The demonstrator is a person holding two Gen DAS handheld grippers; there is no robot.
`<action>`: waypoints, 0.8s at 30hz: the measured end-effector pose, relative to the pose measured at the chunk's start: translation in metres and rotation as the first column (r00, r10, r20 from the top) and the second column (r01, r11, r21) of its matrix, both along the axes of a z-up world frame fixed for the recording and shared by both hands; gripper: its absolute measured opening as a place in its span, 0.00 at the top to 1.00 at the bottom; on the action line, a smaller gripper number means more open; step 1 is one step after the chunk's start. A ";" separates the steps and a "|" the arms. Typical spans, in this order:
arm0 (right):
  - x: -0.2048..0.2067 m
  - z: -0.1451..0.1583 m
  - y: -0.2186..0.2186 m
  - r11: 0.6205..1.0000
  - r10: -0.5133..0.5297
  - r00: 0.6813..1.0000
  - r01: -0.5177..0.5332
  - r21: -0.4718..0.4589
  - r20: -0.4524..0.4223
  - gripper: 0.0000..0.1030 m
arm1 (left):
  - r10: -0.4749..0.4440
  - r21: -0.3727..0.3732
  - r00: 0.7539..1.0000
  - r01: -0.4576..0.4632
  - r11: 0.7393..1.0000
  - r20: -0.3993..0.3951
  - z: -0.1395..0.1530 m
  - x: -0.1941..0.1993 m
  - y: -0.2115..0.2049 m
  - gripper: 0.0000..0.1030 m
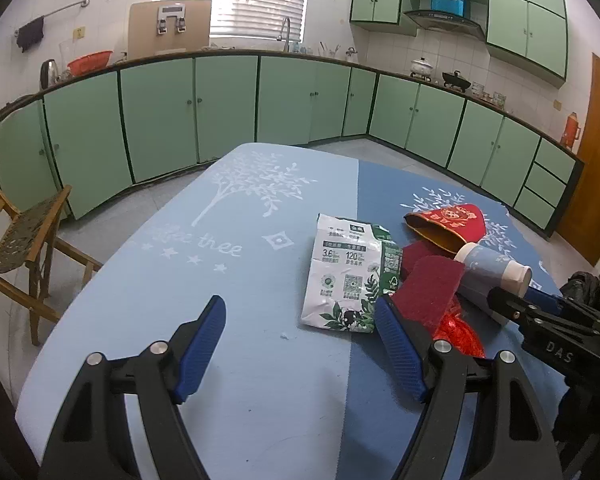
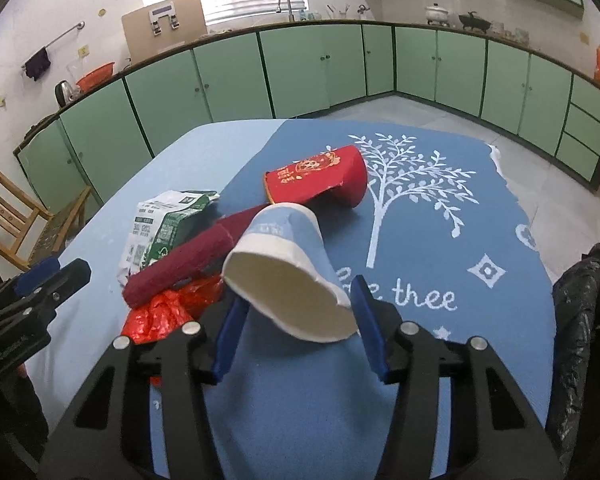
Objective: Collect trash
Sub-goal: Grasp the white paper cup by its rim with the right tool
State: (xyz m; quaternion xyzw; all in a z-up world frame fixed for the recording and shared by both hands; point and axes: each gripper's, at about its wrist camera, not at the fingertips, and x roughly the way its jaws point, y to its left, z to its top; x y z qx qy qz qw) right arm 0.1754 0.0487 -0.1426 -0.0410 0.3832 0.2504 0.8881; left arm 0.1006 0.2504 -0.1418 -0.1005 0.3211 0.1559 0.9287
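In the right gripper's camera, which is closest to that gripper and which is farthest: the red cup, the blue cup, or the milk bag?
1. Blue cup: between the right gripper's fingers, rim toward the camera.
2. Milk bag: off to the left, behind the dark red sponge.
3. Red cup: farthest back, lying on its side.

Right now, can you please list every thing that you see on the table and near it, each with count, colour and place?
paper cup: 1, light blue with white rim, lying on its side, its mouth between the right gripper's fingers
red cup: 1, red with gold print, lying behind the paper cup
milk carton: 1, white and green, flattened, left of the pile
scouring pad: 1, dark red, leaning on the pile
foil wrapper: 1, shiny red, under the pad
tablecloth: 1, light blue and darker blue, white tree print
black bag: 1, at the table's right edge
wooden chair: 1, brown, left of the table
left gripper: 1, black with blue pads, open, nothing between
right gripper: 1, black with blue pads, around the cup's mouth
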 end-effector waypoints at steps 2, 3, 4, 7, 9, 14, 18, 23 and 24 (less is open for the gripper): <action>0.003 -0.001 0.000 1.000 0.011 1.000 -0.011 0.000 -0.002 0.58 | -0.004 0.000 1.000 0.004 1.000 -0.001 0.000 0.000 -0.001 0.27; 0.004 -0.001 0.001 1.000 0.017 1.000 -0.017 0.000 -0.002 0.62 | -0.006 -0.001 1.000 0.006 1.000 -0.001 0.000 0.001 -0.002 0.27; 0.005 -0.001 0.000 1.000 0.022 1.000 -0.022 0.003 -0.002 0.64 | -0.008 -0.002 1.000 0.008 1.000 0.000 0.000 0.001 -0.003 0.27; 0.005 0.002 0.000 0.999 0.032 0.999 -0.032 0.014 0.005 0.77 | -0.017 -0.006 1.000 0.017 1.000 0.003 0.001 0.002 -0.007 0.27; 0.004 0.004 -0.002 0.999 0.038 0.999 -0.038 0.020 0.006 0.82 | -0.029 -0.010 1.000 0.029 1.000 0.006 0.002 0.004 -0.011 0.27; -0.004 0.010 -0.012 0.999 0.034 0.999 -0.035 0.027 0.009 0.86 | -0.069 -0.028 0.998 0.069 0.997 0.010 0.003 0.010 -0.025 0.27; -0.010 0.012 -0.028 1.000 0.009 1.000 -0.009 0.027 0.006 0.86 | -0.103 -0.034 0.995 0.103 0.994 0.002 0.000 0.019 -0.038 0.27; -0.014 0.012 -0.047 1.000 -0.023 1.000 0.023 0.012 0.006 0.86 | -0.136 -0.051 0.990 0.134 0.990 -0.035 -0.009 0.032 -0.051 0.41; -0.014 0.012 -0.050 0.999 -0.030 1.000 0.030 0.012 0.002 0.86 | -0.146 -0.069 0.988 0.143 0.987 -0.040 -0.012 0.035 -0.053 0.46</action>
